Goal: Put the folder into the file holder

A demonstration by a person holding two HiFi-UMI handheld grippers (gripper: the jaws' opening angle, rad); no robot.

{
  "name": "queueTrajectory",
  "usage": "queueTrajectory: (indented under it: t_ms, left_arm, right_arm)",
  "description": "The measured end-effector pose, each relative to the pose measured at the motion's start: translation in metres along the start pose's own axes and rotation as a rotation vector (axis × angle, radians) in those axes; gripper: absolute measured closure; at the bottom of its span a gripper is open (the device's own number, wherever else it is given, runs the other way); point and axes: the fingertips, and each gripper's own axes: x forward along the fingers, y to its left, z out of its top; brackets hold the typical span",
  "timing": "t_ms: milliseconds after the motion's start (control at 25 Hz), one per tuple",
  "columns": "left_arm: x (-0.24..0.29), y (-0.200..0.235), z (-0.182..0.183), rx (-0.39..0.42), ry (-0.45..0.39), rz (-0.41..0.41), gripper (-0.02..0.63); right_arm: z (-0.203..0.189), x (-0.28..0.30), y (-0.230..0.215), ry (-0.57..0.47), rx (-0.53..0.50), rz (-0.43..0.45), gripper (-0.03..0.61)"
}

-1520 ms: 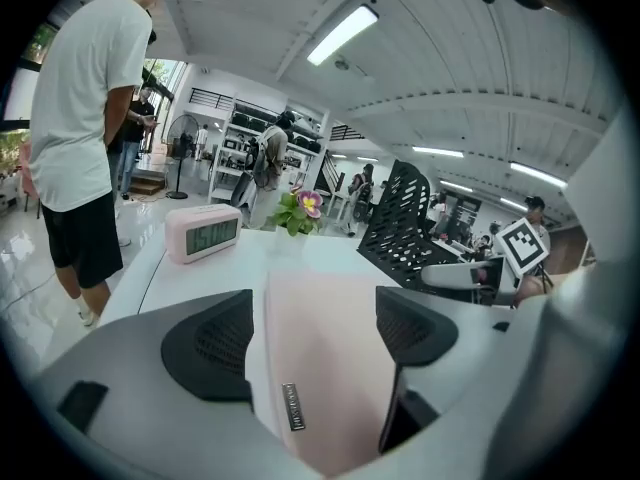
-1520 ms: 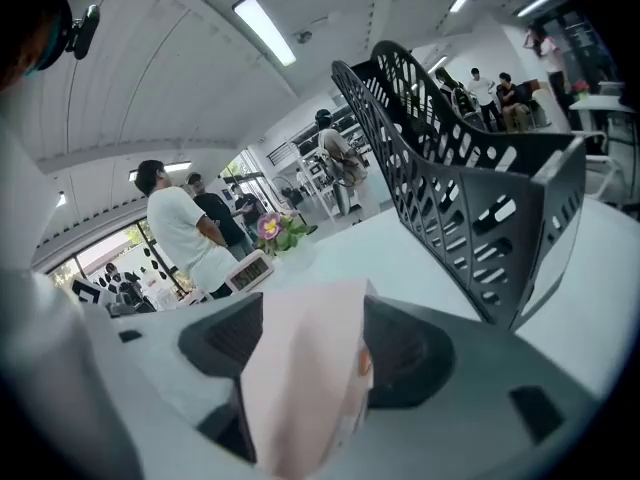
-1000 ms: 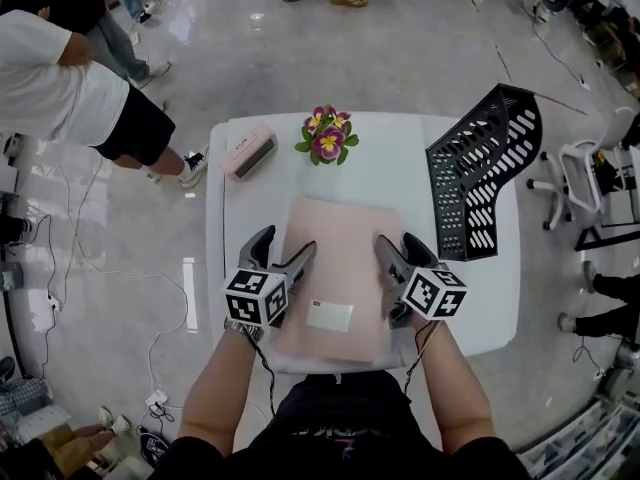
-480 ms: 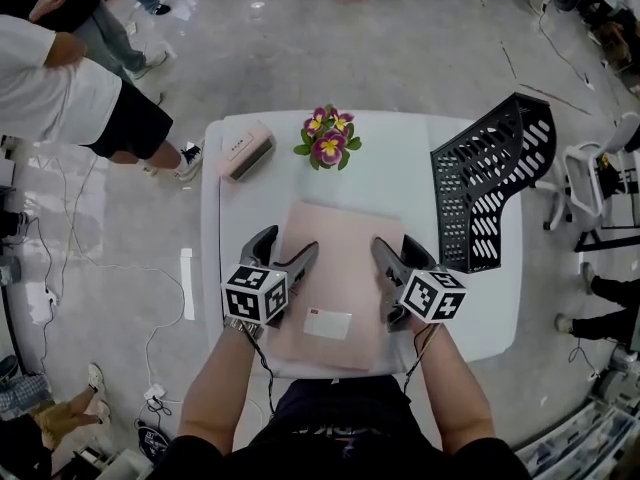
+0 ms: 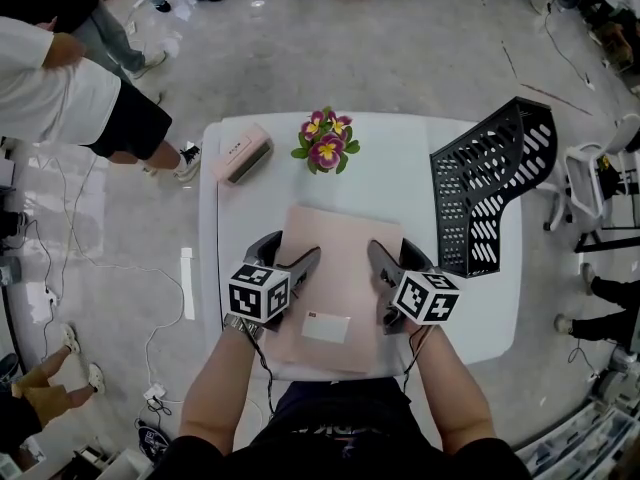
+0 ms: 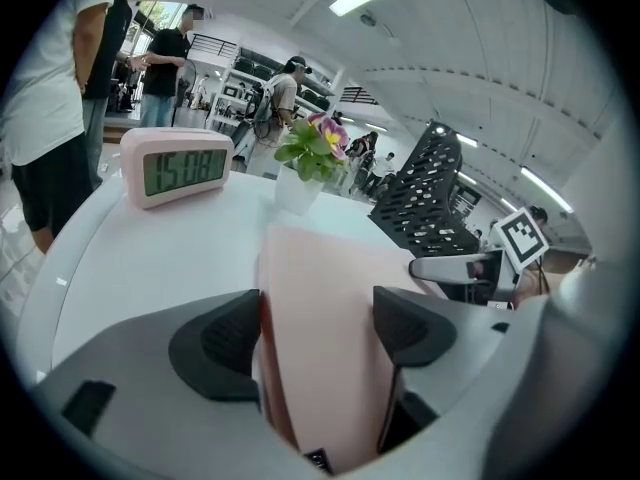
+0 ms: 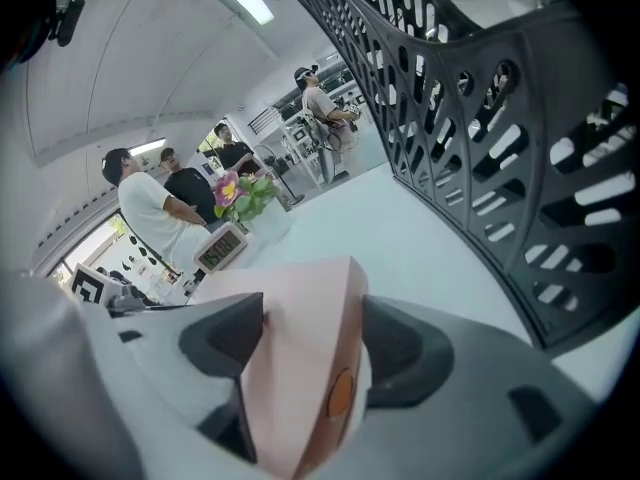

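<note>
Together, left gripper (image 5: 286,252) and right gripper (image 5: 396,259) clamp the folder (image 5: 340,253).

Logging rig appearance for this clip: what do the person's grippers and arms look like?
The left gripper and right gripper are grey and two-jawed, with dark pads. Each carries a cube of black-and-white square markers. A thin black cable trails from each along the forearm. The forearms are bare of sleeves; the top is dark.
</note>
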Motion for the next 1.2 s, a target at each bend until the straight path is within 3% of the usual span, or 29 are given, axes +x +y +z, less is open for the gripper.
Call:
queueTrajectory:
  t_ms: [520,1200]
  left_arm:
    - [-0.011,-0.003,0.005,0.001,-0.044,0.028,0.261]
    - [-0.099,-0.030,0.050,0.092,-0.272,0.068,0.261]
  right_arm:
    - [0.005,-0.006,0.008,-0.033,-0.024,0.003,0.281]
    - [0.050,-0.070,0.089,-0.247,-0.242,0.059,0.281]
